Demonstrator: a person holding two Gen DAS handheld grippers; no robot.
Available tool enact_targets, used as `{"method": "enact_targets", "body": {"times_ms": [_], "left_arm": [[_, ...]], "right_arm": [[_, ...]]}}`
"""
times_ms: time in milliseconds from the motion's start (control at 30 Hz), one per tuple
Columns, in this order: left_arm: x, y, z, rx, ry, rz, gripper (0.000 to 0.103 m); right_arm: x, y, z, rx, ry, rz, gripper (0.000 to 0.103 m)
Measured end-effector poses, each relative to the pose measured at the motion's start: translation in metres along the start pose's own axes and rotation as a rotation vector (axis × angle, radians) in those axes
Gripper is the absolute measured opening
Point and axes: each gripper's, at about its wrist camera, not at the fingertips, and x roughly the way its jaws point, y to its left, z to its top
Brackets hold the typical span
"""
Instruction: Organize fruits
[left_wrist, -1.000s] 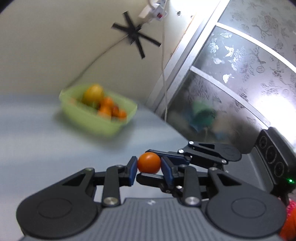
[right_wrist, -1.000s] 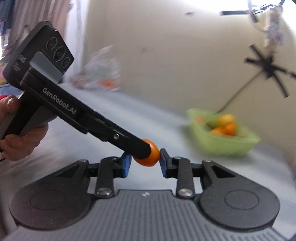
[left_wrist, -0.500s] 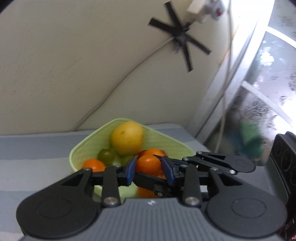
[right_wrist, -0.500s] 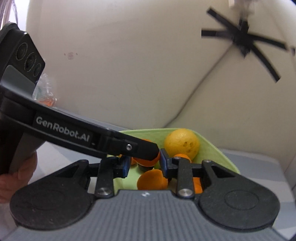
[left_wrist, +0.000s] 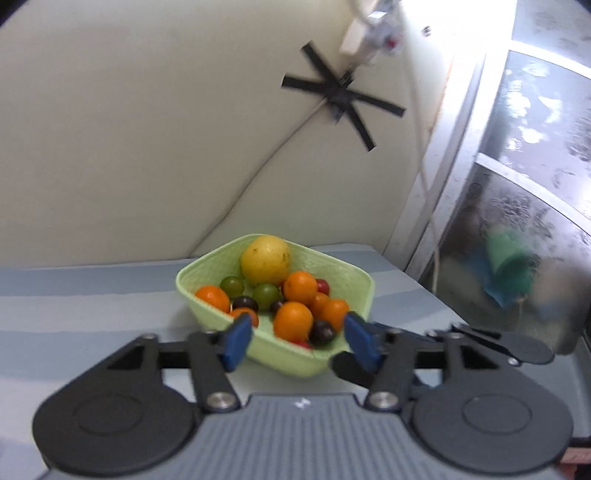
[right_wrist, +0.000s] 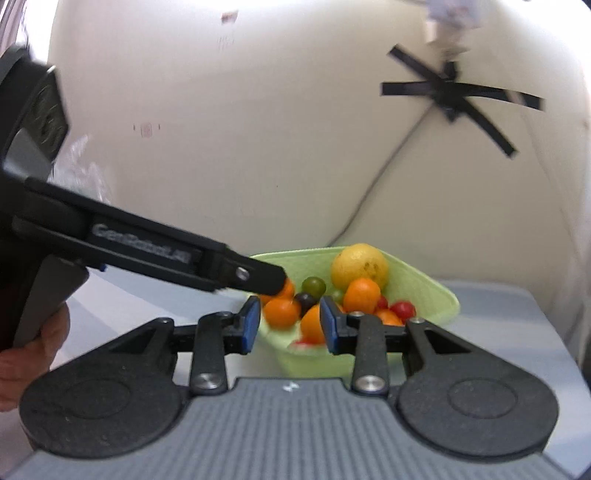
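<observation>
Left gripper (left_wrist: 297, 341) jaws just opened, nothing between; right gripper (right_wrist: 289, 325) jaws parted, empty. Oranges (left_wrist: 293, 320) lie in green bowl (left_wrist: 364, 284) on worktop (left_wrist: 74, 295). Release looks done: draw both grippers back level, clear of near rim, avoid nudging bowl.

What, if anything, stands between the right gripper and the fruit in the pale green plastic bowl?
The left gripper's black finger crosses from the left, its tip over the bowl's near-left oranges, beyond the right gripper. The left jaws have just been opening, nothing gripped between them. Nothing else visible blocks it.
</observation>
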Motion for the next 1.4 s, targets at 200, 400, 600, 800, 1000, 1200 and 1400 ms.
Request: {"method": "enact_targets", "body": {"times_ms": [200,400,600,800,1000,1200,1400], "left_arm": [[-0.07,-0.022,-0.045,0.009,-0.046,0.05,0.092],[-0.116,-0.035,-0.091,0.028,-0.061,0.126,0.103],[-0.14,-0.047,-0.124,0.07,-0.041,0.256,0.103],[-0.156,-0.05,-0.145,0.063,-0.049,0.343,0.103],[-0.164,-0.046,-0.15,0.01,-0.046,0.399,0.103],[-0.17,-0.042,-0.153,-0.015,-0.068,0.425,0.103],[-0.174,-0.038,-0.152,-0.024,-0.086,0.47,0.103]], "right_arm": [[-0.078,0.02,-0.037,0.18,-0.026,-0.045,0.045],[-0.135,0.056,-0.08,0.322,-0.028,-0.064,0.052],[-0.145,0.089,-0.1,0.374,0.001,-0.071,0.057],[-0.146,0.104,-0.101,0.385,0.003,-0.071,0.065],[-0.153,0.11,-0.1,0.407,-0.012,-0.067,0.077],[-0.158,0.116,-0.103,0.415,-0.018,-0.079,0.09],[-0.153,0.112,-0.109,0.442,-0.006,-0.11,0.095]]}}
